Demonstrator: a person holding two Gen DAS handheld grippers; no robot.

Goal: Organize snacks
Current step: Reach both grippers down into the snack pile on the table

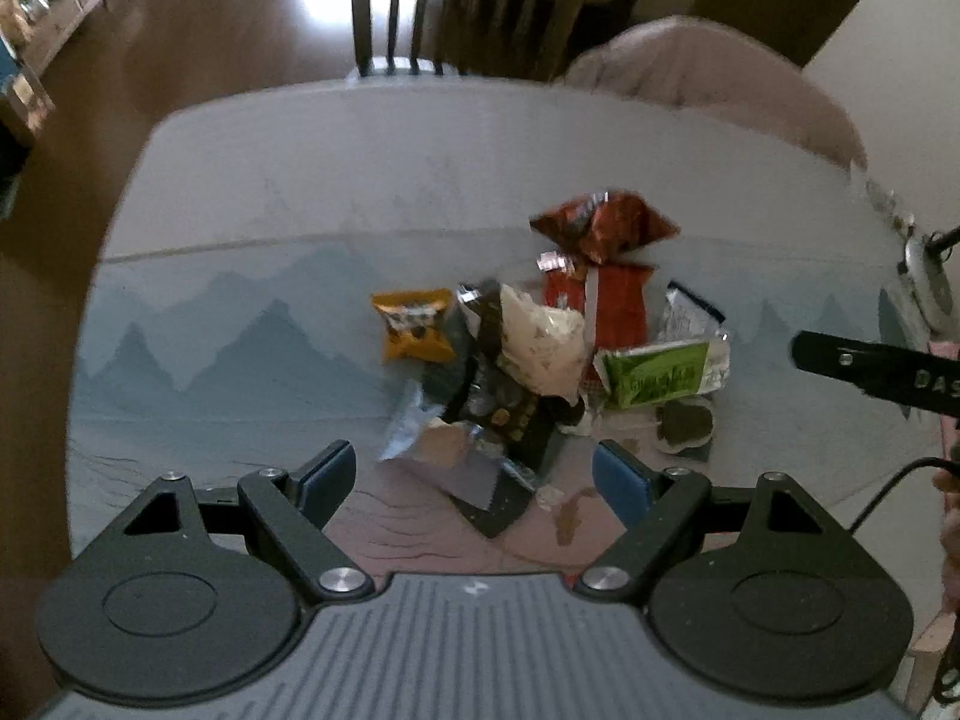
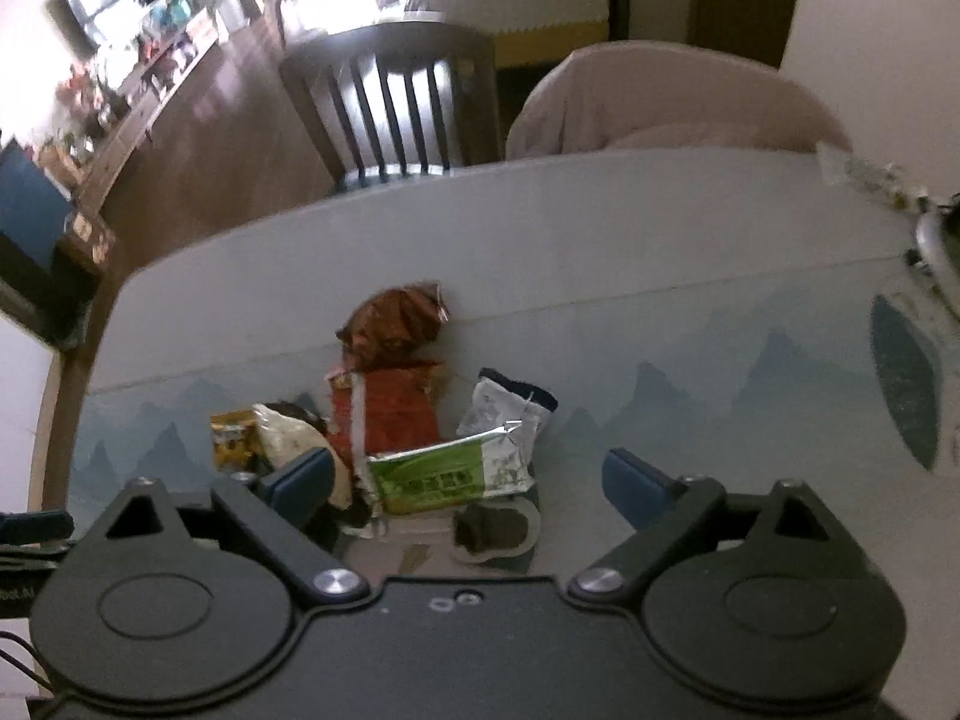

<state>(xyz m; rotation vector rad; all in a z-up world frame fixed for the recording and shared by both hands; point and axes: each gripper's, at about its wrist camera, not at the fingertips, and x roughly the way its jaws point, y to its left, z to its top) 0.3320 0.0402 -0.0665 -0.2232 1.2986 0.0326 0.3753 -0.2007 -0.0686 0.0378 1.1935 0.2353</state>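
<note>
A heap of snack packets lies on the table's mountain-print cloth point(image 1: 240, 312). It holds an orange packet point(image 1: 413, 325), a white bag point(image 1: 543, 342), a red packet point(image 1: 621, 306), a dark red bag point(image 1: 603, 225), a green packet point(image 1: 657, 373), a silver wrapper point(image 1: 690, 312) and a round dark snack point(image 1: 684, 427). My left gripper point(image 1: 474, 474) hangs open above the heap's near edge, holding nothing. My right gripper point(image 2: 471, 483) is open too, over the green packet point(image 2: 447, 474) and the round dark snack point(image 2: 495, 531), with the red packet point(image 2: 390, 414) just beyond. One of its fingers point(image 1: 864, 369) shows at the right of the left wrist view.
A dark wooden chair point(image 2: 390, 102) stands at the table's far edge, beside a seat draped in pink cloth point(image 2: 666, 102). A metal object point(image 1: 927, 276) and small items sit at the table's right edge. Bare cloth lies left of and behind the heap.
</note>
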